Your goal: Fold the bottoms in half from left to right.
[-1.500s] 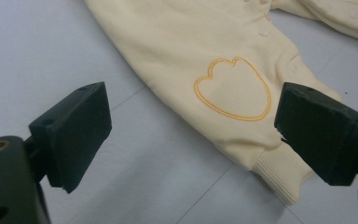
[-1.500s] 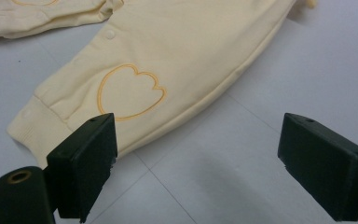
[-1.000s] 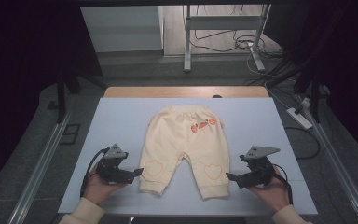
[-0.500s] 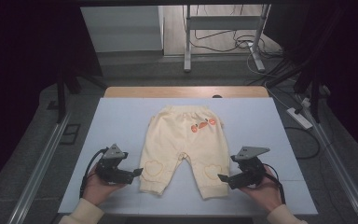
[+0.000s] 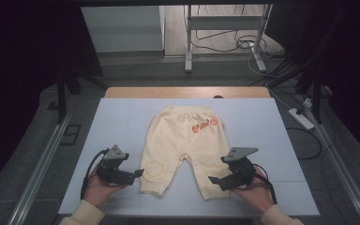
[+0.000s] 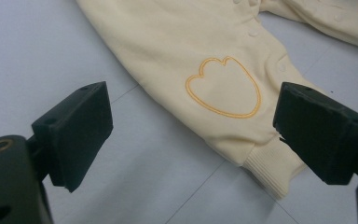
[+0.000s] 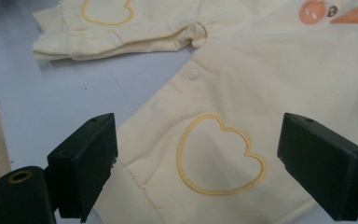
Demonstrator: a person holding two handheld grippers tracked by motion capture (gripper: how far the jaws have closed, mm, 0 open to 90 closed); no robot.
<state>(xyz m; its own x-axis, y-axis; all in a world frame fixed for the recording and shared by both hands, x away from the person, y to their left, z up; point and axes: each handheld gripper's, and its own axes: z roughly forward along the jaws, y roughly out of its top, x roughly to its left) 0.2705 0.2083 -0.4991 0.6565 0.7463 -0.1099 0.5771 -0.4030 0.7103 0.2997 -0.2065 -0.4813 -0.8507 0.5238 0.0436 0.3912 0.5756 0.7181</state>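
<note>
On the pale blue-grey table sheet (image 5: pixel 122 122), at the left, we are holding the left gripper (image 5: pixel 137 174) low beside the left leg of the pants (image 5: pixel 187 140). Its blocky black jaws are standing wide apart with nothing between them; in the left gripper view we are seeing the ribbed cuff (image 6: pixel 272 165) of that leg lying just inside the right jaw, and we cannot tell whether they are touching. Our left hand (image 5: pixel 98 187) is cupping the gripper body from below, a cream sleeve showing at the wrist.

Moving to the middle, the pants are lying flat and spread near the centre of the sheet, waistband away from us, legs pointing toward us. They are soft cream knit with small round snaps along the inner seam, a heart outlined in orange stitching (image 6: pixel 224 87) on each leg, and orange carrot-like figures (image 5: pixel 204 125) near the waistband. We are reading no words or labels anywhere on them.

At the right, the right gripper (image 5: pixel 213 180) is hovering over the right leg, its jaws likewise spread wide, framing the stitched heart (image 7: pixel 219 158) and gripping nothing. Compared with a second ago, this gripper is sitting farther inward, now overlapping the leg, while the left one and the pants are looking unchanged.
</note>
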